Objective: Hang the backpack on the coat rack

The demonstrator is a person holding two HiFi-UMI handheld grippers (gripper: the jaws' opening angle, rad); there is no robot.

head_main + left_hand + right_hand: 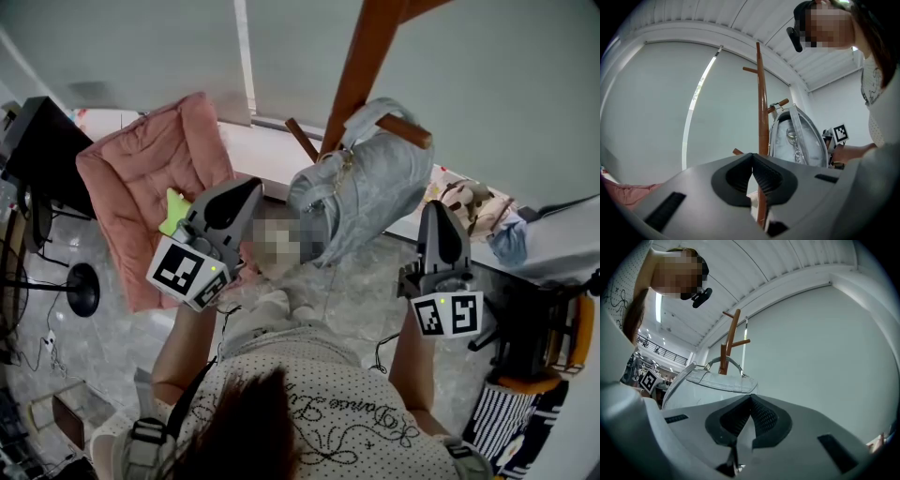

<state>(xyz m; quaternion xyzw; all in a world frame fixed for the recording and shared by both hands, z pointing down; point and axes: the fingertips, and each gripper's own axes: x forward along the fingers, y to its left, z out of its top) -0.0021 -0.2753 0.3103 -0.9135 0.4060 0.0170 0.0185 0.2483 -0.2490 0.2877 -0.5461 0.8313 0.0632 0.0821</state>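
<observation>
Pale blinds (141, 47) behind; backpack (366, 192) hangs by its top handle from a peg (405, 131) of the coat rack (361, 66), ahead of both grippers and between them. Left gripper (251, 186) and right gripper (438, 210) each have jaws together on nothing, apart from the bag. Judged: hanging step looks done; next move calls only for backing both grippers away without knocking the bag off.
</observation>
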